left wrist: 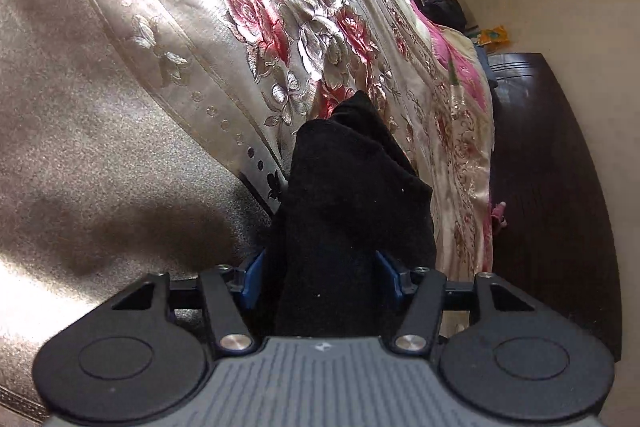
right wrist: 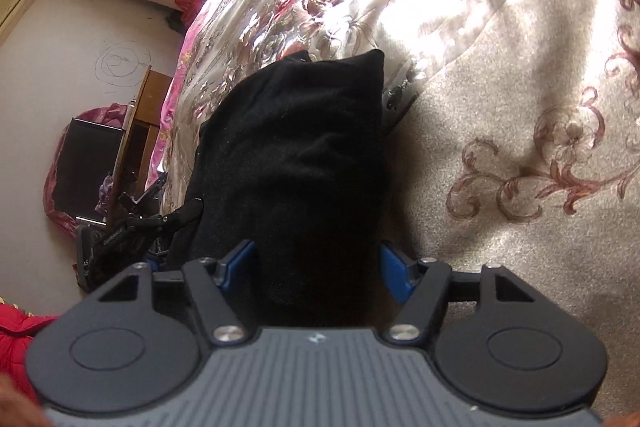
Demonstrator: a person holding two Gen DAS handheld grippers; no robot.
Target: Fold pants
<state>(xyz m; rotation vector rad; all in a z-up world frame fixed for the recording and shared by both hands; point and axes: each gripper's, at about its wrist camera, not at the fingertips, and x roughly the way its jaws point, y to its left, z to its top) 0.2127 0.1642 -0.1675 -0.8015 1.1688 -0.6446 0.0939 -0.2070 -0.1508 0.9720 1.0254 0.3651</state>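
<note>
Right now I am looking down along both tools at the black pants (left wrist: 352, 211), which are lying bunched on a floral bedspread (left wrist: 248, 11) that is covering the bed.

Through the left wrist camera, the left gripper (left wrist: 320, 277) is straddling the near end of the dark cloth. Its blue pads (left wrist: 253, 281) are standing apart on either side of the fabric, and I am seeing a slim gap at each pad, so the jaws are spread and not pinching. The garment is running away from me toward the far roses in the pattern, with plain grey-gold quilting to its left and a dark wooden footboard (left wrist: 552, 195) to its right.

Through the right wrist camera, the right gripper (right wrist: 318, 273) is likewise sitting over the pants (right wrist: 304, 147), its blue pads (right wrist: 396, 273) parted with the cloth between them and no squeeze showing. At the left edge the other tool (right wrist: 132, 239) is showing just beside the fabric. A red garment (right wrist: 16, 331) is sitting at the near left corner.
</note>
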